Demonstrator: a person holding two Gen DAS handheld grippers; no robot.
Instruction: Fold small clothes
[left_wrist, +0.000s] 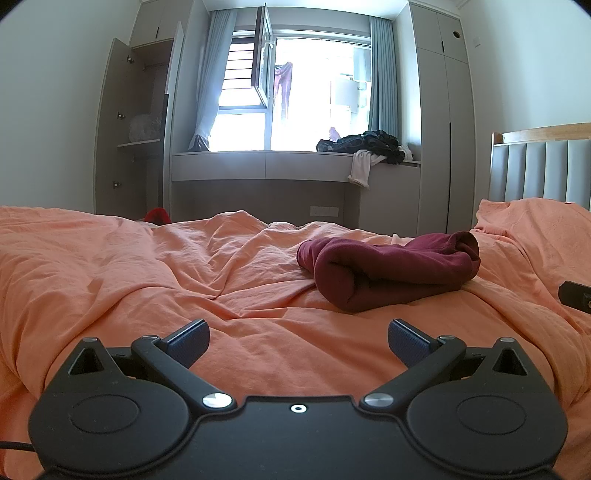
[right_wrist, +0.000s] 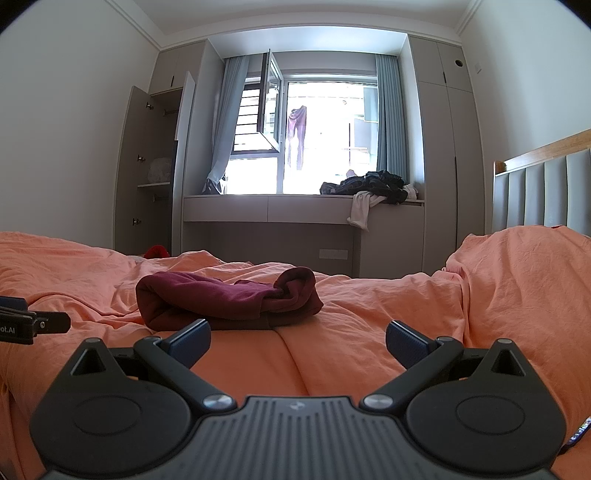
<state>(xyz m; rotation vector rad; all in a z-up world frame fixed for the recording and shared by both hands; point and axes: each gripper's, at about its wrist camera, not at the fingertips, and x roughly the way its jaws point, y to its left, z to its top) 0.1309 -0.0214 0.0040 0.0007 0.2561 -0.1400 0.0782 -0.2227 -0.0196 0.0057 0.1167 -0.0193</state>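
maroon garment (left_wrist: 391, 269) lies loosely folded, bunched on orange bedding (left_wrist: 147, 280).

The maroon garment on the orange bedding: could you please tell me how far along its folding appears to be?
Done: the maroon garment lies in a loose folded bundle on the orange bedding, one end rolled over. In hand: nothing; the left tongs and right tongs are open, short of it. Left: possibly tidying that roll, and the unfolded clothes heap on the window ledge.
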